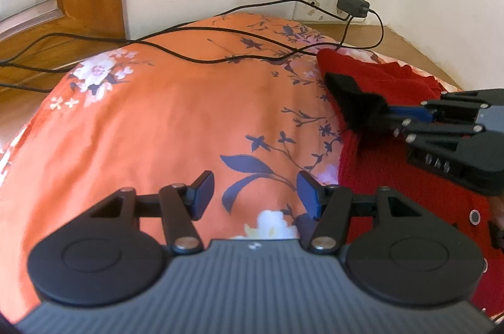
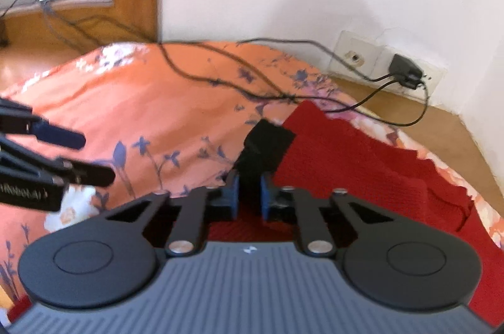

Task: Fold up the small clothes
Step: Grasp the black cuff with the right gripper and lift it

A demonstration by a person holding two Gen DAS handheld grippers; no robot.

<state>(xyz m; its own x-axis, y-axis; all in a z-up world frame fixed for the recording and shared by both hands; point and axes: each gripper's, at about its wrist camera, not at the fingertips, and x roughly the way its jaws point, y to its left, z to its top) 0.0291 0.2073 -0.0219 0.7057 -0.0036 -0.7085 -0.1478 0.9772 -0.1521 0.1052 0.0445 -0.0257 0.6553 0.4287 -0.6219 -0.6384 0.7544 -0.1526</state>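
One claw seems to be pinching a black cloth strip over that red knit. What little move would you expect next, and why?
Probably the right gripper draws the black fabric strip it is clamped on across the red knitted garment and lays it flat. The strip is lifted and pinched, while the left gripper is open over the orange floral bedcover, holding nothing.

On the bedspread (image 1: 163, 119) before me, a sweater (image 1: 387, 167) lies to the right. My right gripper (image 2: 249, 195) sits over it, clamping a cloth strip (image 2: 264, 148). My left gripper (image 1: 255, 192) is beside it, fingers apart. Cables (image 1: 195, 50) cross behind, reaching a wall socket (image 1: 315, 3).
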